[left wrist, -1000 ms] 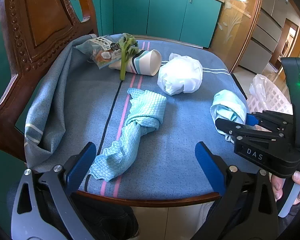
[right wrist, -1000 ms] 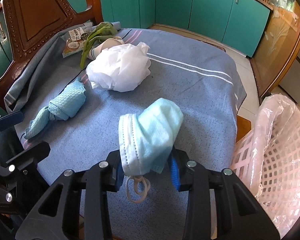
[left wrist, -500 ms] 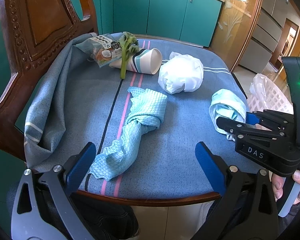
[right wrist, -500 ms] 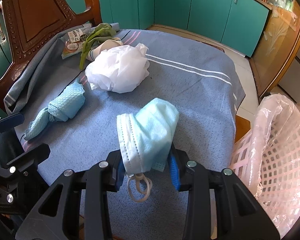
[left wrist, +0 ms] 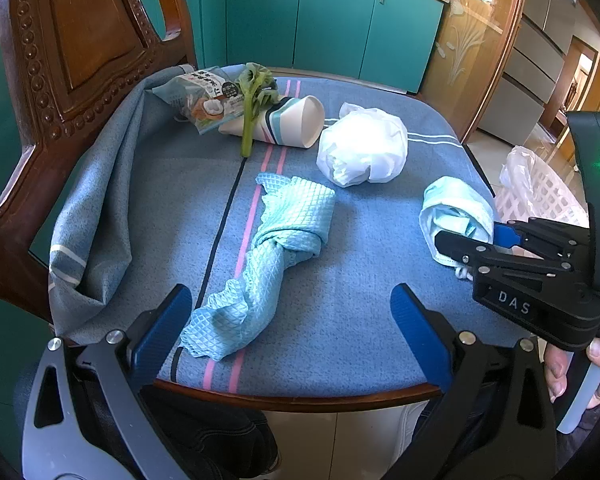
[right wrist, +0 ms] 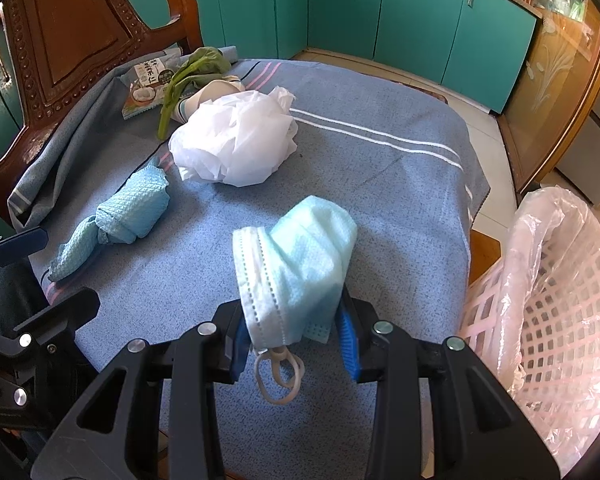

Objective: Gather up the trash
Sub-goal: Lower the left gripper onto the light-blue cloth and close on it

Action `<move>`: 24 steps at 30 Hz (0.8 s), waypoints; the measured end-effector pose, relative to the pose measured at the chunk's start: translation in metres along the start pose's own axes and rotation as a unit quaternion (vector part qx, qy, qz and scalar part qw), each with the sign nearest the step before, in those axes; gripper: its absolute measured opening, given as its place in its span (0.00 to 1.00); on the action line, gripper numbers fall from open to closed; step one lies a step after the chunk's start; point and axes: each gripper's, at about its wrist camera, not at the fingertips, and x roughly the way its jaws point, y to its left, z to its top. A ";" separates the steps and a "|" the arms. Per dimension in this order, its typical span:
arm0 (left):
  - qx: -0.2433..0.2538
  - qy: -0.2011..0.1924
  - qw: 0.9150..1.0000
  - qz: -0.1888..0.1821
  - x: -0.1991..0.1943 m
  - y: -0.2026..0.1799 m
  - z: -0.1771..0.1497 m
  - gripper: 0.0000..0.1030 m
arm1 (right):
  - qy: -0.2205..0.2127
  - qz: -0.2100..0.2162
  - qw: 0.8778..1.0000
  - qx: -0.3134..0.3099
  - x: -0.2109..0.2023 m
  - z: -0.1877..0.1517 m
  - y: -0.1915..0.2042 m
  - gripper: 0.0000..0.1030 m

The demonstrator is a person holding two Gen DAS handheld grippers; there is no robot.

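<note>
Two grippers share the job: the right gripper [right wrist: 296, 338] has its fingers clamped on the face mask [right wrist: 300, 264], lifted for the lined basket [right wrist: 560, 304] alongside; the left gripper [left wrist: 292, 332] waits, fingers apart, above the counter [left wrist: 340, 288].

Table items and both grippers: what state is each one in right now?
face mask: crumpled, clamped in the right gripper
left gripper: open, holding nothing
paper cup: lying on its side
white plastic bag: bunched up on the tablecloth
teal cloth: twisted, lying flat
basket: lined with a plastic bag
</note>
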 end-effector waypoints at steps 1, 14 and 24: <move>0.000 0.000 1.000 0.000 0.000 0.000 0.000 0.96 | -0.001 0.000 1.000 0.001 0.000 0.000 0.000 0.36; -0.006 0.001 1.000 -0.001 0.002 0.005 0.002 0.96 | -0.018 -0.004 1.000 0.025 -0.007 0.004 -0.012 0.33; -0.005 0.007 1.000 -0.003 0.005 0.006 0.000 0.96 | -0.013 -0.004 1.000 0.024 -0.005 0.005 -0.010 0.33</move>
